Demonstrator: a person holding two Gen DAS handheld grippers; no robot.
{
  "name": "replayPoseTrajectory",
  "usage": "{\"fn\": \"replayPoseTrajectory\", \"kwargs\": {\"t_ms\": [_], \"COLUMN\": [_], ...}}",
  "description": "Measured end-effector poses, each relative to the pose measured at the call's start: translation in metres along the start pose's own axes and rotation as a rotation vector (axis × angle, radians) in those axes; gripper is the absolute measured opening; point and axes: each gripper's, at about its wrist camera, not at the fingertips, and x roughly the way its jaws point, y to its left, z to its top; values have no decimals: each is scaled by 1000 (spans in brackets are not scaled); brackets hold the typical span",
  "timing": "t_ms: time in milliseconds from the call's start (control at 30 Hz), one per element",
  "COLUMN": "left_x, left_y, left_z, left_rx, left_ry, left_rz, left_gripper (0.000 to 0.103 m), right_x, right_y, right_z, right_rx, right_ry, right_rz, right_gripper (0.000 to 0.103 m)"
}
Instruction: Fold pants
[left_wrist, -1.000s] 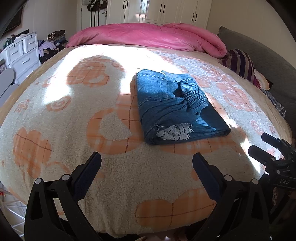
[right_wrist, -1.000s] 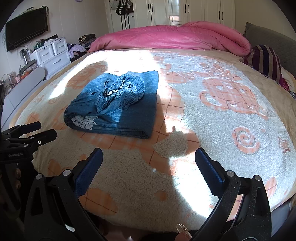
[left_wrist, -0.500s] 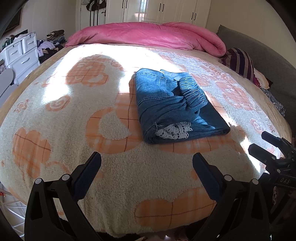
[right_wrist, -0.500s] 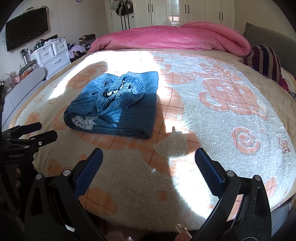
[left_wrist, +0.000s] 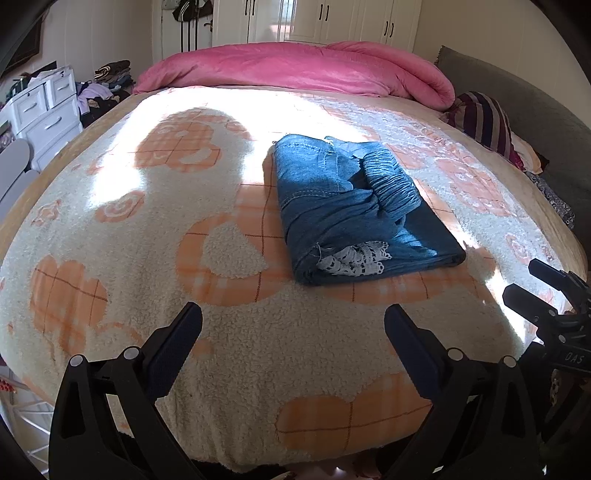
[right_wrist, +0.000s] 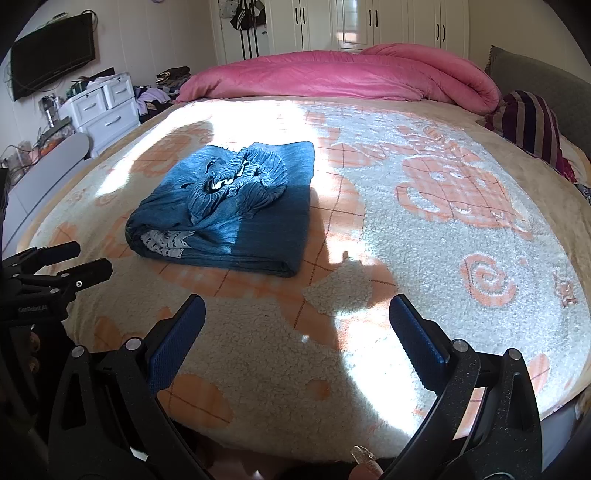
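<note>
The pants (left_wrist: 354, 210) are lying folded into a compact bundle toward the middle of the bed (left_wrist: 110, 221), while the left gripper (left_wrist: 293, 325) and right gripper (right_wrist: 297, 314) are hovering empty, fingers apart, by its near edge, suggesting little is remaining.

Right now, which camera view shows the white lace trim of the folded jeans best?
The left wrist view: the lace trim faces it, sunlit. In the right wrist view the trim lies shaded and looks smaller, at the near left corner of the folded jeans.
</note>
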Motion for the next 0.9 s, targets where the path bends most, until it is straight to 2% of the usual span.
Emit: {"fn": "replayPoseTrajectory", "kwargs": {"t_ms": [300,400,567,633,733,900], "left_x": [2,4,12,15,32,82], "left_y": [3,7,31,50,99,188], "left_z": [-1,-1,0,6,31,77], "left_rx": [5,-5,-61,-95,-144,-213], "left_ry": [16,29,64,51,43,111], "left_rz": [19,55,66,88,192,342], "left_gripper": [99,99,99,99,99,99], "right_x": [0,1,3,4,10,37], "right_y": [-5,-9,-30,-48,-95,-204], "right_z": [0,-1,1,4,11,34], "right_rx": [10,18,48,78,160,288], "right_ry": [3,11,20,20,6,46], "right_rz": [-11,-18,-46,-74,-154,-323], "right_gripper": [94,94,94,94,94,94]}}
